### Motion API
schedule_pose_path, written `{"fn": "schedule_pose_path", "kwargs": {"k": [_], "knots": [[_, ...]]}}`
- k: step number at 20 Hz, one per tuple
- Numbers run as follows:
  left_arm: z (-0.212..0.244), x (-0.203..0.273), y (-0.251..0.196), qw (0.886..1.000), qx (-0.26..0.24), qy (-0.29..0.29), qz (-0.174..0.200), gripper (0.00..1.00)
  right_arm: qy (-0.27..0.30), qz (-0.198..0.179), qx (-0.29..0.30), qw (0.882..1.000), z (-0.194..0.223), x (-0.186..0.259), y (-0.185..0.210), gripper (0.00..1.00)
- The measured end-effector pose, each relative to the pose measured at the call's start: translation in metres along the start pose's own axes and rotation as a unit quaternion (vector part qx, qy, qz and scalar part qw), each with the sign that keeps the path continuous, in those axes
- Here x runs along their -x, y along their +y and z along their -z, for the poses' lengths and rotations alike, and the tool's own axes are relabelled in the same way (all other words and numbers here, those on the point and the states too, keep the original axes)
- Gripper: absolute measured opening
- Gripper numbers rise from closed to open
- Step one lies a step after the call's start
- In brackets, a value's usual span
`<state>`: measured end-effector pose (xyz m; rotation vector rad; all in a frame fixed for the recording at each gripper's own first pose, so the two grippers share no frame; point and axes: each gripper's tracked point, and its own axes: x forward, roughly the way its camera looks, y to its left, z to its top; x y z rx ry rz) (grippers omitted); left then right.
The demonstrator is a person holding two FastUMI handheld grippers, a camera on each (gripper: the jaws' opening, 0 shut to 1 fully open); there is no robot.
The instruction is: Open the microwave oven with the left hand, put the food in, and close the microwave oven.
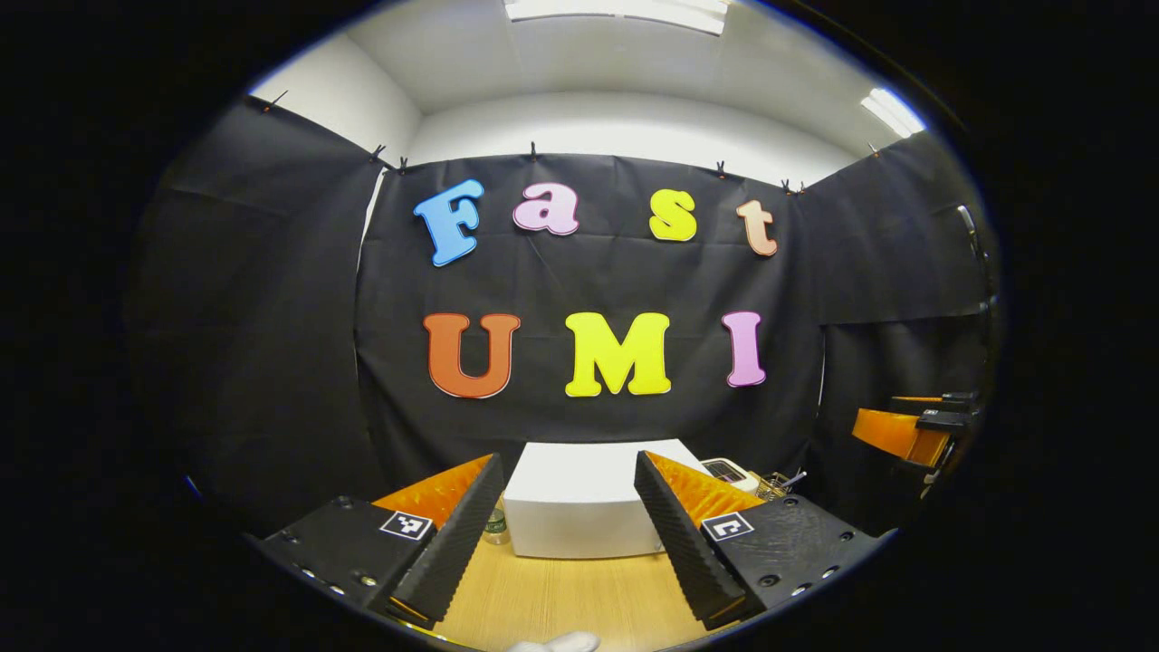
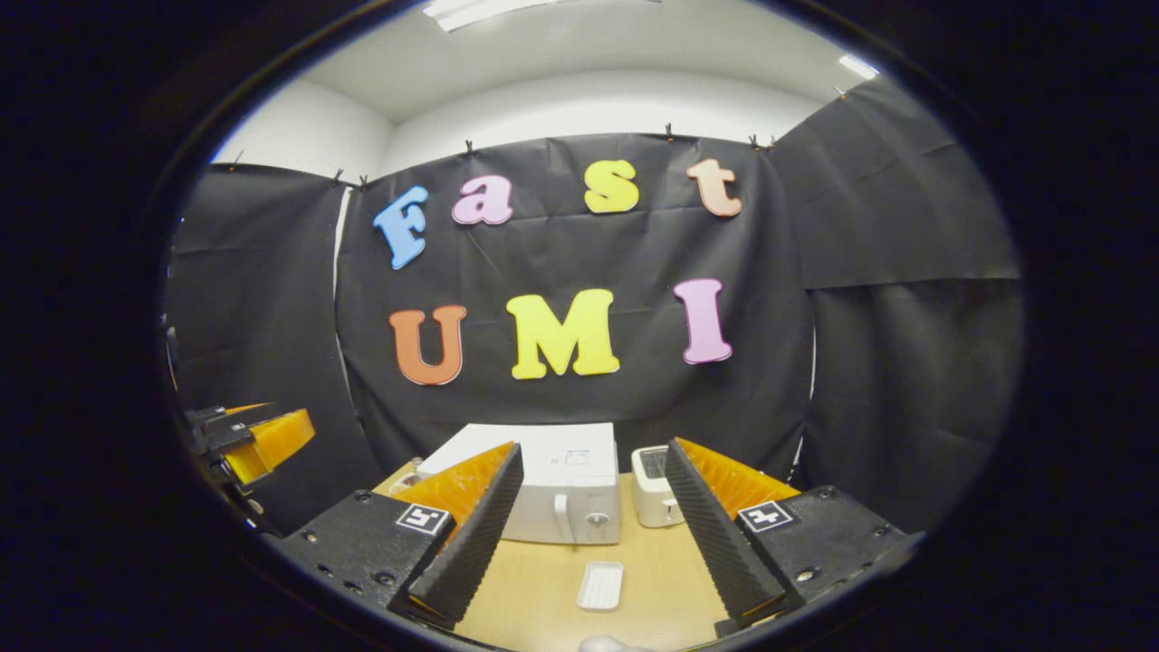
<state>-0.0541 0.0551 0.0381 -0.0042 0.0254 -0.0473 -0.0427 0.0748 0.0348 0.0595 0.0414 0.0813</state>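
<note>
The microwave (image 1: 579,507) sits far ahead of the left gripper (image 1: 566,534), door apparently shut; both jaws gape empty; right gripper (image 2: 589,534) likewise.

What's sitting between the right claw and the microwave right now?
In the right gripper view, a small white tray lies on the bare wooden table between the open right claw and the closed microwave. Nothing else shows there.

White microwave oven (image 2: 543,493) door shut, small white tray (image 2: 600,585) before it
</note>
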Motion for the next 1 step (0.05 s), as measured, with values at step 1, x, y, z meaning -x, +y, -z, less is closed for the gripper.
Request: {"fn": "schedule_pose_path", "kwargs": {"k": [1], "knots": [[-0.0011, 0.0002, 0.0000, 1.000, -0.001, -0.001, 0.000, 0.92, -0.004, -0.001, -0.002, 1.000, -0.0032, 0.0010, 0.0007, 1.00]]}}
